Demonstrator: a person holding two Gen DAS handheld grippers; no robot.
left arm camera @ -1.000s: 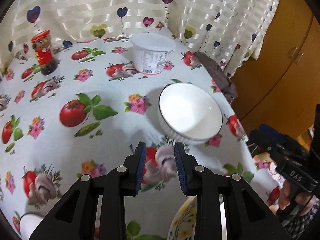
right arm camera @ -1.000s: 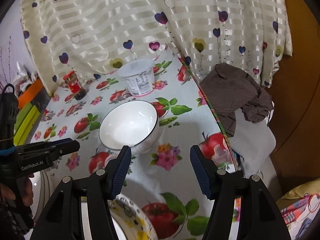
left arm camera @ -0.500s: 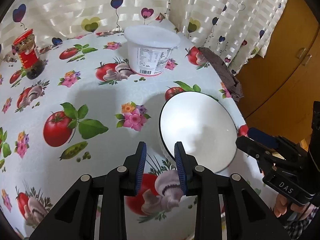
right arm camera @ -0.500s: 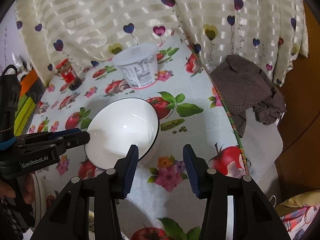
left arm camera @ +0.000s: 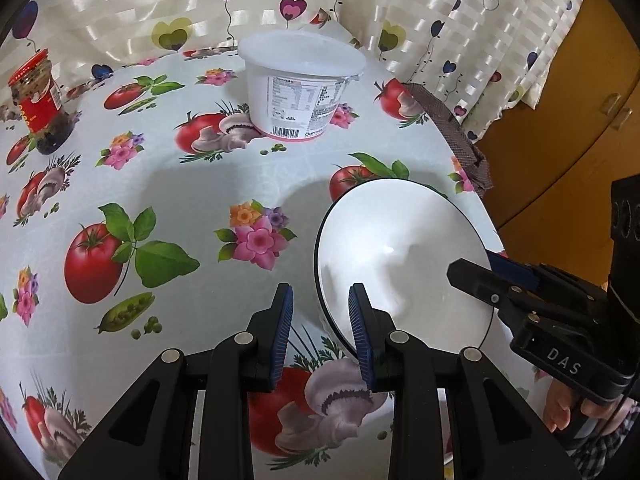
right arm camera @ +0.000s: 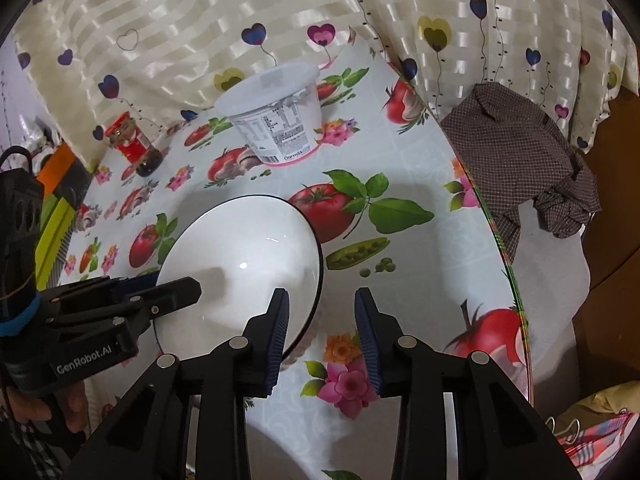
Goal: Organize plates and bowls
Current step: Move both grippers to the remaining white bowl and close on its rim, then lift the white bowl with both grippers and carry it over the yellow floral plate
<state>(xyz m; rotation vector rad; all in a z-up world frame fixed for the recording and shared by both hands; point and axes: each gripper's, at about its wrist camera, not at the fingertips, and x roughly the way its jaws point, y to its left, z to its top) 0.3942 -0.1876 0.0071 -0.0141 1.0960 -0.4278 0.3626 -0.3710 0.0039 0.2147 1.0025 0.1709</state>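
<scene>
1 bowl (left arm camera: 404,256), white w/ thin dark rim, glossy, empty, tilted on counter (left arm camera: 180,200) near its right edge. L gripper (left arm camera: 320,332) + R gripper (right arm camera: 322,332): jaws of both spread, one across each side of the rim. Also 1 tub (left arm camera: 302,84), 1 jar (left arm camera: 38,102).

Bowl (left arm camera: 404,256): I'm seeing glossy, smooth white ceramic.
Tablecloth (left arm camera: 180,184): slick printed vinyl, by its look.
Tub (left arm camera: 302,84): matt white plastic.
Curtain (right arm camera: 200,20): shiny satin-striped cloth.
</scene>
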